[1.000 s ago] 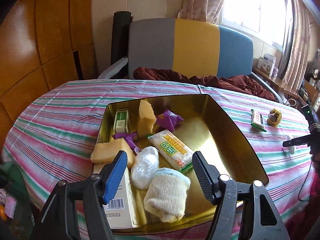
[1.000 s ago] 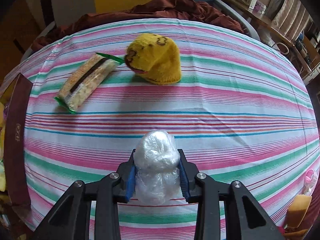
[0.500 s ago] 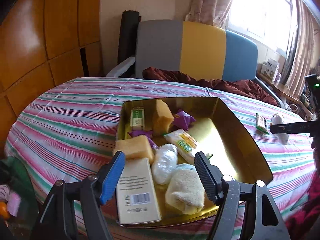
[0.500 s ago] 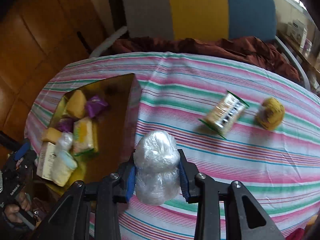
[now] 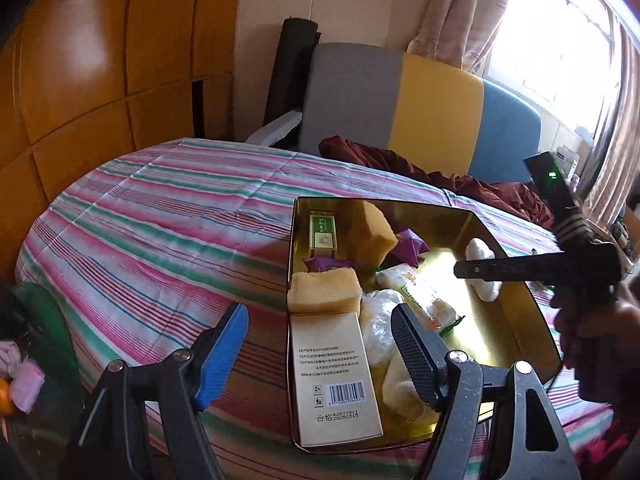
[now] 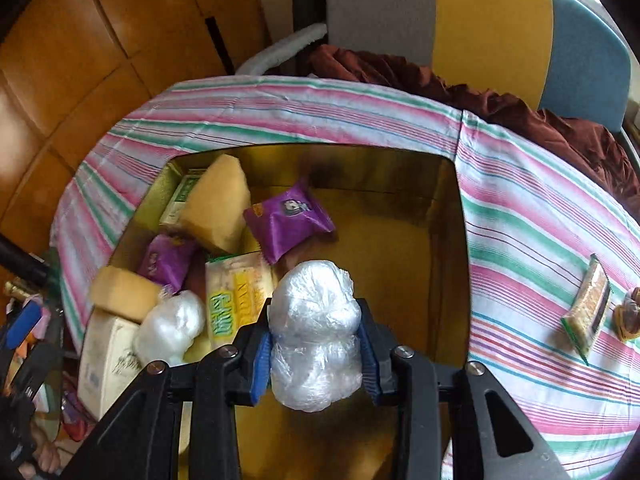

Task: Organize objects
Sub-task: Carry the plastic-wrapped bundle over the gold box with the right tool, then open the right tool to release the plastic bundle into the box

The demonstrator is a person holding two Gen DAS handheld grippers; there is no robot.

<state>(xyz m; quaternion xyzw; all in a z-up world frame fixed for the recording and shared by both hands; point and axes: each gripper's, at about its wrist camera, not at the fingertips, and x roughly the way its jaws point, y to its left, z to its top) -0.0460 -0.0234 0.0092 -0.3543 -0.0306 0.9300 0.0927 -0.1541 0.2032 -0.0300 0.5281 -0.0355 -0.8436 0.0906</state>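
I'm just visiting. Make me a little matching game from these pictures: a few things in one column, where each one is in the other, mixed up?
Things:
1. plastic-wrapped ball
2. purple packet
3. cracker pack
4. barcode box

Places:
A. on the striped cloth, outside the tin
B. between the right gripper's pads
C. in the tin's near left corner
D. in the tin, leaning on a sponge

Pairs: 1-B, 2-D, 3-A, 4-C
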